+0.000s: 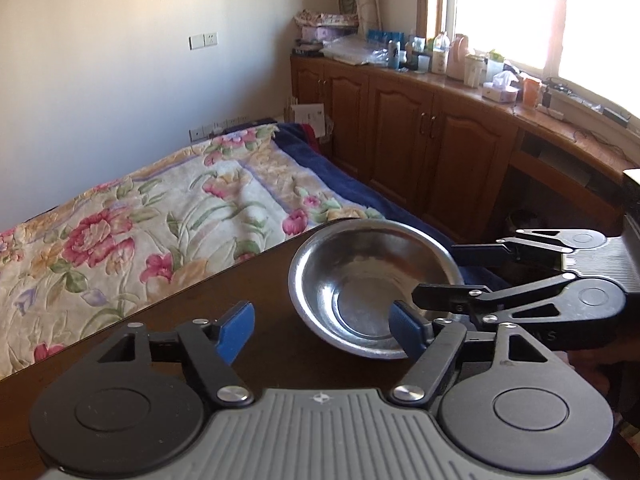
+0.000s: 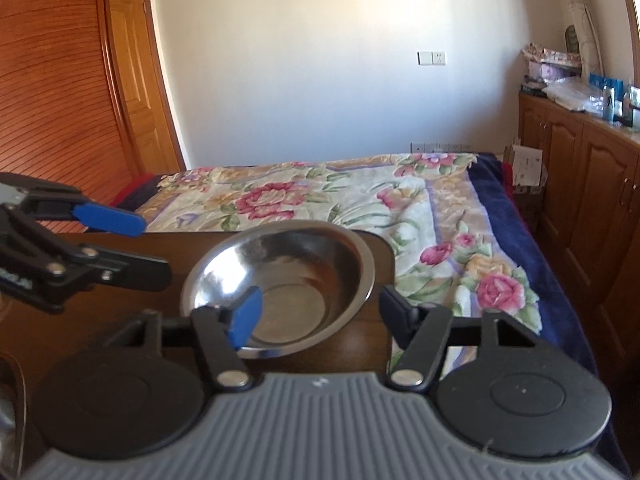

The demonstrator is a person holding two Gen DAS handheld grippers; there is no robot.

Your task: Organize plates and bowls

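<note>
A shiny steel bowl (image 1: 372, 288) sits upright on the dark wooden table (image 1: 224, 312), near its far corner; it also shows in the right wrist view (image 2: 280, 292). My left gripper (image 1: 324, 330) is open, its right fingertip at the bowl's near rim. My right gripper (image 2: 320, 316) is open just in front of the bowl, its left pad over the near rim. The right gripper (image 1: 440, 276) shows in the left view at the bowl's right edge; the left gripper (image 2: 132, 244) shows in the right view left of the bowl.
A bed with a floral quilt (image 2: 360, 204) lies beyond the table (image 2: 344, 344). Wooden cabinets (image 1: 400, 136) with a cluttered top run under the window. A wooden wardrobe (image 2: 52, 92) stands at far left.
</note>
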